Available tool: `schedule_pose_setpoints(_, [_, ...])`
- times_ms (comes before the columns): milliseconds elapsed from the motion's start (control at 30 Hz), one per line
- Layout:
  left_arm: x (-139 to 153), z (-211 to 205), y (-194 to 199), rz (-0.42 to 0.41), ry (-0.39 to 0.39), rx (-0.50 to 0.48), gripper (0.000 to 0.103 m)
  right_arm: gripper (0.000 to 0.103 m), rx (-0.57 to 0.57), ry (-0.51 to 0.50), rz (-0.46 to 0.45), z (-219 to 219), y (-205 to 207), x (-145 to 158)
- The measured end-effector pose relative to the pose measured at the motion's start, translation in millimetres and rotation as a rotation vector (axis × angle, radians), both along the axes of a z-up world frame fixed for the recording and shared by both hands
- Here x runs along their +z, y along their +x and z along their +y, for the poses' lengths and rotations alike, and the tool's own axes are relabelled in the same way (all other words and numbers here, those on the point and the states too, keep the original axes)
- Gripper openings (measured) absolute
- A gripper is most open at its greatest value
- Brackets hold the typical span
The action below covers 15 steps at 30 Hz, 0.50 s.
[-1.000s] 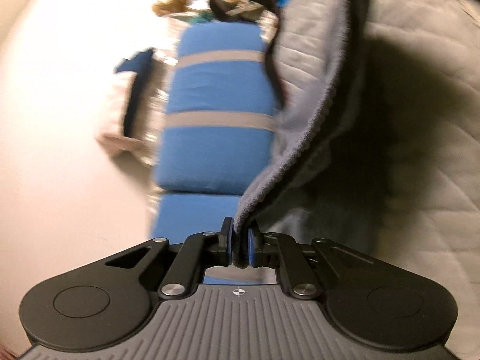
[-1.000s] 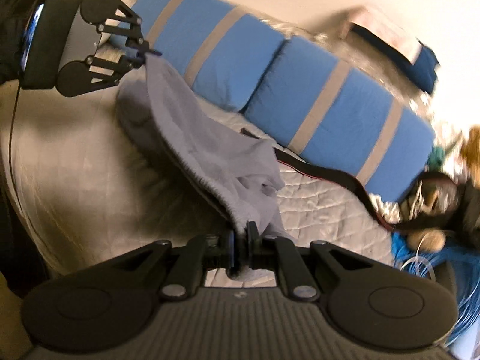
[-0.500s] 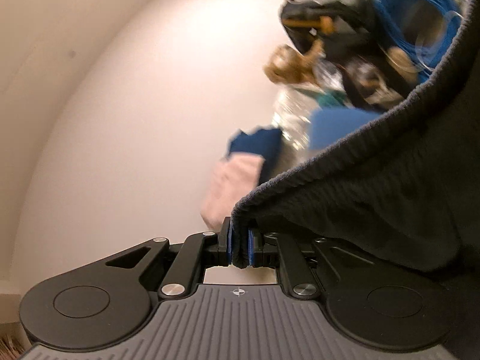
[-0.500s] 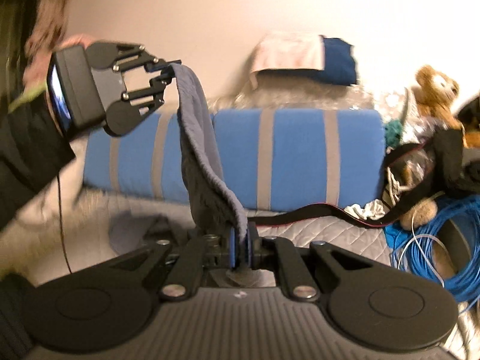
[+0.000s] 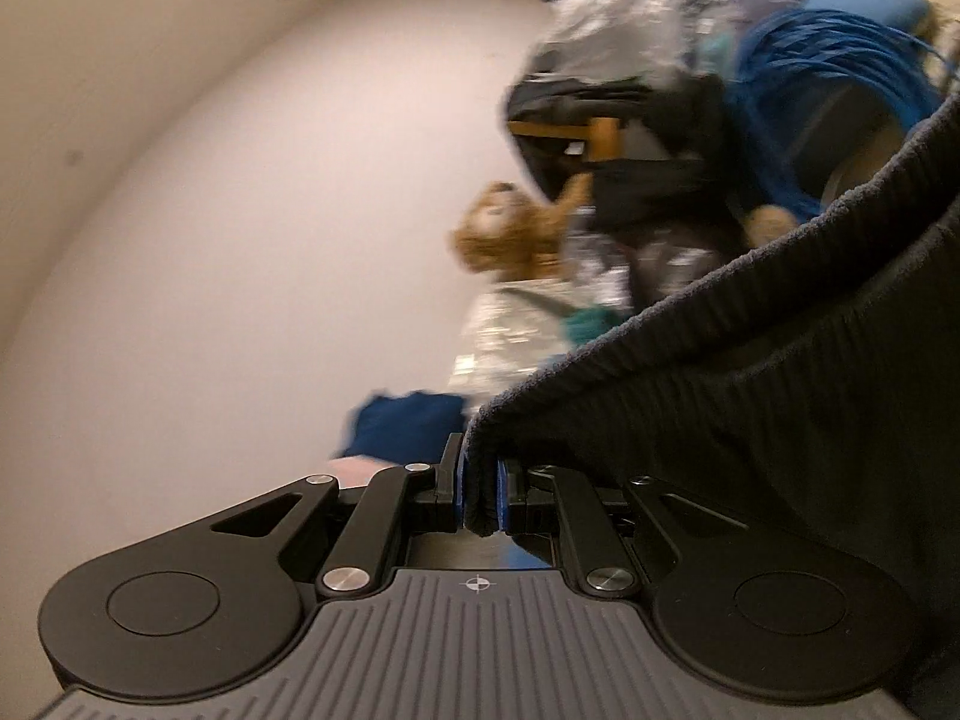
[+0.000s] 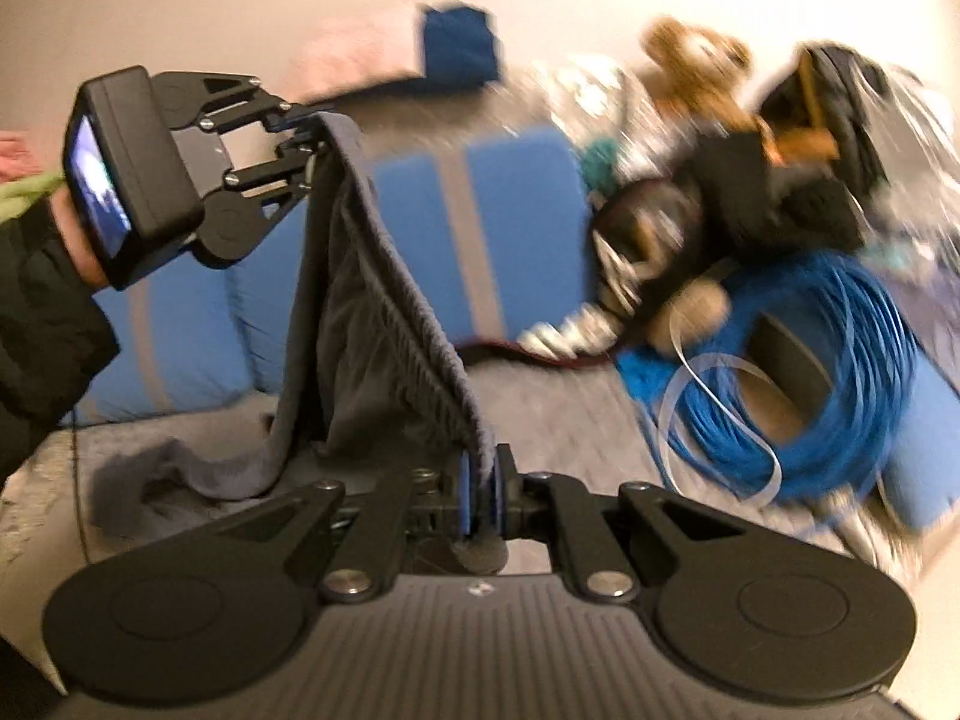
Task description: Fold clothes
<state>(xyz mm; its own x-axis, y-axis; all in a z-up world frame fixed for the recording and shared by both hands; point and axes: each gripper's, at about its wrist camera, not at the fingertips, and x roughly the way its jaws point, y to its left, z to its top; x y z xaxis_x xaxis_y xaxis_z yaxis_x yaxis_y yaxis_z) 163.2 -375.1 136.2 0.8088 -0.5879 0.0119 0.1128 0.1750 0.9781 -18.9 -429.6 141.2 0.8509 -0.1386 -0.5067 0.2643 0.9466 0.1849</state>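
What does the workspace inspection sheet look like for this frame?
Surface: quilted grey bed cover, partly bare.
Job's things: grey garment stretched in the air between both grippers, its lower part trailing onto the cover.
Clutter: teddy bear, black bag, folded pink and navy pile.
Grippers: left gripper and right gripper, jaws of each shut on the garment's edge.
Cables: blue cable coil on the bed, apart from the garment.
Surroundings: blue striped cushions against a plain wall; much of the view is blurred.
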Motion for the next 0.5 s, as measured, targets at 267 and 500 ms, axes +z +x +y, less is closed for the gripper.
schedule_pose_setpoints(267, [-73, -54, 44, 0.075, 0.113, -0.045, 0.01, 0.007, -0.091, 0.037, 0.109, -42, 28, -58])
schedule_pose_setpoints(500, [-140, -111, 78, 0.01, 0.224, 0.029, 0.079, 0.007, -0.164, 0.139, 0.195, -89, 60, -106])
